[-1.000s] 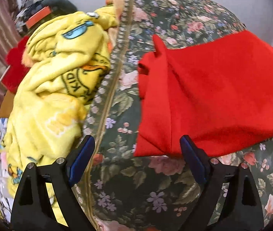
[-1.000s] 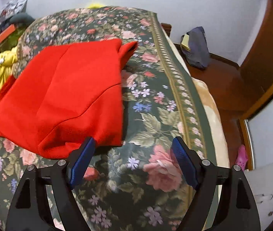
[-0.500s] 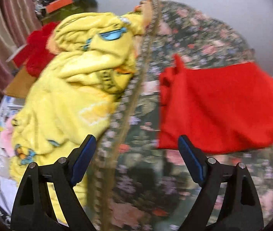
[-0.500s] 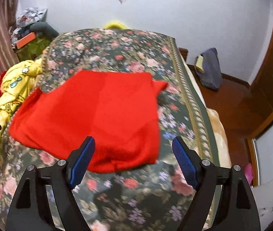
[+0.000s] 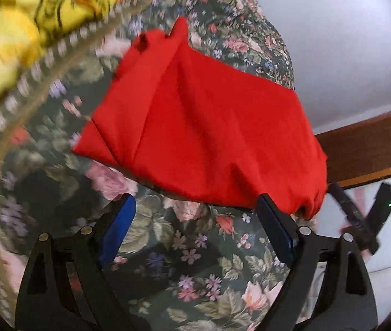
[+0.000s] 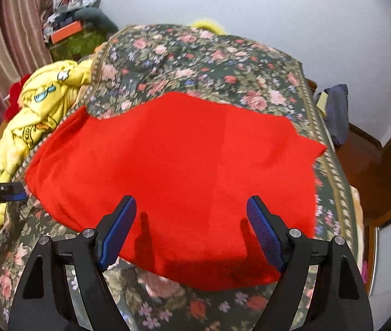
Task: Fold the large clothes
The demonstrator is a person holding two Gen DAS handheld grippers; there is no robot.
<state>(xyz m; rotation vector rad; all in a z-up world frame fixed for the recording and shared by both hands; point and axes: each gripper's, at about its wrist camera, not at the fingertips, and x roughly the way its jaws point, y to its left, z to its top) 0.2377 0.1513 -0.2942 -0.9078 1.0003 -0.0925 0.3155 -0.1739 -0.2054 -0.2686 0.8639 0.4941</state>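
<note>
Both the left gripper and right gripper stand open and empty; the soft, limp red garment likely grips best at its 6 o'clock hem corners.

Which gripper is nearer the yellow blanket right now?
Left. The left gripper sits at the edge of the yellow blanket; the right gripper hovers over the red garment, farther away.

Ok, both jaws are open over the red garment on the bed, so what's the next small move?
Probably lower the right hand-held gripper onto the near edge of the red garment and pinch it. Its jaws stand open and empty with the hem just below them, and the cloth lies loosely spread on the floral bedspread, so a fold would likely start there.
</note>
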